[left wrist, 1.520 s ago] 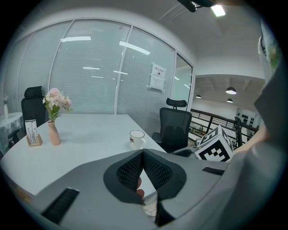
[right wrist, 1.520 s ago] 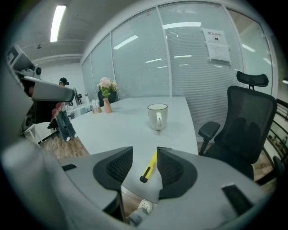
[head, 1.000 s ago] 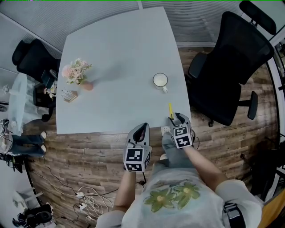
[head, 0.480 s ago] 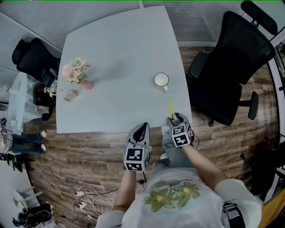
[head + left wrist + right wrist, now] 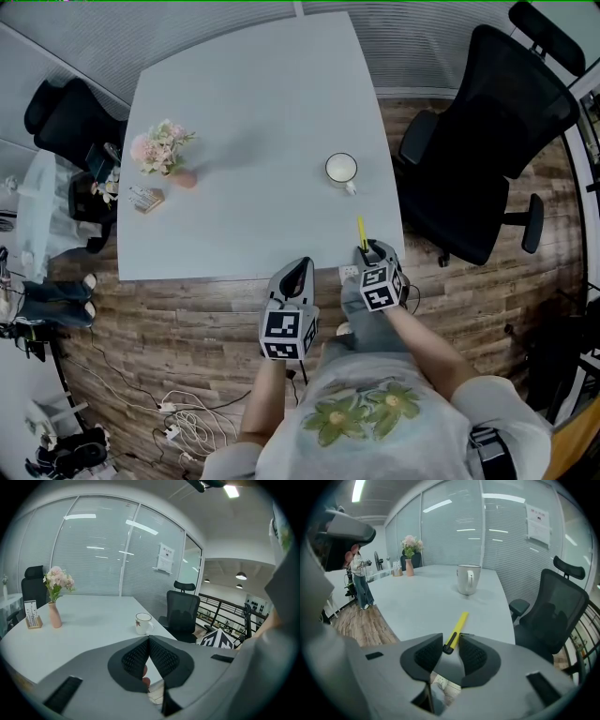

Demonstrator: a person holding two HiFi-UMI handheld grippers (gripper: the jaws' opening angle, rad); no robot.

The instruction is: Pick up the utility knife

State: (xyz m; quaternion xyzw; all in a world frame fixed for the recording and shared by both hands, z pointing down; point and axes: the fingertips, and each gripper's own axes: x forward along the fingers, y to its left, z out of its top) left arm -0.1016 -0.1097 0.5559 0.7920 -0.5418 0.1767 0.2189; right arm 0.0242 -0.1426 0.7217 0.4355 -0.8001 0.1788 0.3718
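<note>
Posted notice (image 5: 165,558), possibly printed text, unreadable; utility knife (image 5: 458,623) yellow.

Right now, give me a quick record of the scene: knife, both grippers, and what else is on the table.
Utility knife: yellow, lying flat near the table edge
Right gripper: jaws just been closing, knife's near end between them, not yet clamped
Left gripper: jaws together, holding nothing
Also on table: white mug, flower vase
</note>
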